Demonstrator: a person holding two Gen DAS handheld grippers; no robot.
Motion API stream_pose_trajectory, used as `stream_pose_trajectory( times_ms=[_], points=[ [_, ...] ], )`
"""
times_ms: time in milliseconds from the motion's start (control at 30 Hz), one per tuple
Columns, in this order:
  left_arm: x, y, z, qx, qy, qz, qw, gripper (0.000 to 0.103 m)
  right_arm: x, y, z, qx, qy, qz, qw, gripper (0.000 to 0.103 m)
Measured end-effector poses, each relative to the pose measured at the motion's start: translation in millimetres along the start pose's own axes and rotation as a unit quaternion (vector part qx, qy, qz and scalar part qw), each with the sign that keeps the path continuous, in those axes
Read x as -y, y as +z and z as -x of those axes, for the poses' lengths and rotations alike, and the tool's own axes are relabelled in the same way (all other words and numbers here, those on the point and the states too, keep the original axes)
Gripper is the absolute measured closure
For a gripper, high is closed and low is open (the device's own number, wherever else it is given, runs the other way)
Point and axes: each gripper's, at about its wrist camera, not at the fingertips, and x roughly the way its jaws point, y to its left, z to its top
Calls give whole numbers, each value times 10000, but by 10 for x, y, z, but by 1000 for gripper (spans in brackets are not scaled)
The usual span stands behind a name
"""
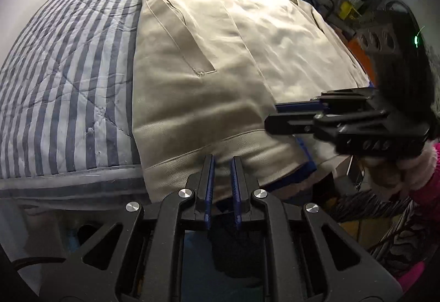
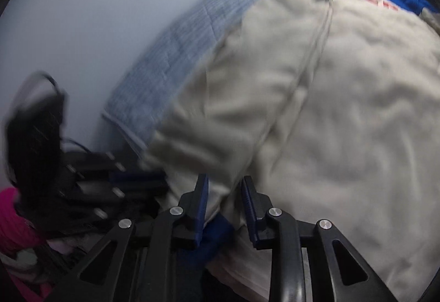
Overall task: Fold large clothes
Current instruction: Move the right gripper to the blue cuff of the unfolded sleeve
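Note:
A beige jacket with blue trim and red letters lies spread on a striped bed; it also shows in the right wrist view. My left gripper is open, its fingertips at the jacket's near hem band, nothing held. My right gripper is open over the hem near a blue inner edge; it shows from the side in the left wrist view, above the hem's right corner. The right wrist view is blurred.
The blue-and-white striped quilt covers the bed left of the jacket, with its edge near me. A grey wall is behind. Cluttered shelves and an orange object stand at the right.

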Motion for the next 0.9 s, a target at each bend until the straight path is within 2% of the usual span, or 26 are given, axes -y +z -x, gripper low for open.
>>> stream_pose_trajectory(
  times_ms=[167,333,400,433,533,600,667,733,800,900],
  points=[
    [63,23,147,51,140,-36,9999,92,-27,-9,120,117,6,25,9999,76],
    [237,279,616,891,117,-43,9959,92,-14,-114,705,755,-313,142,9965,63],
    [332,382,713,1099,119,-97,9938,92,81,-190,954,979,-537,61,9937,55],
    [406,467,749,1140,116,-123,9933,92,141,-231,1066,1072,-648,-19,9921,54],
    [582,674,787,1183,-77,-167,9928,85,439,-412,1489,1366,-1005,-315,9850,46],
    [700,789,773,1148,-221,-161,9930,73,623,-479,1701,1419,-1333,-432,9799,44],
    [850,894,791,1106,-412,-301,9926,70,835,-593,1951,1531,-1656,-605,9724,44],
    [1045,1014,741,1145,-395,-627,9907,70,1091,-689,2209,1694,-1944,-819,9627,44],
    [1168,1121,673,1220,-404,-747,9889,70,1365,-834,2405,1744,-2215,-1074,9534,44],
    [1242,1219,467,1160,-616,-652,9892,70,1856,-1076,2617,1774,-2236,-1706,9431,44]
  ],
)
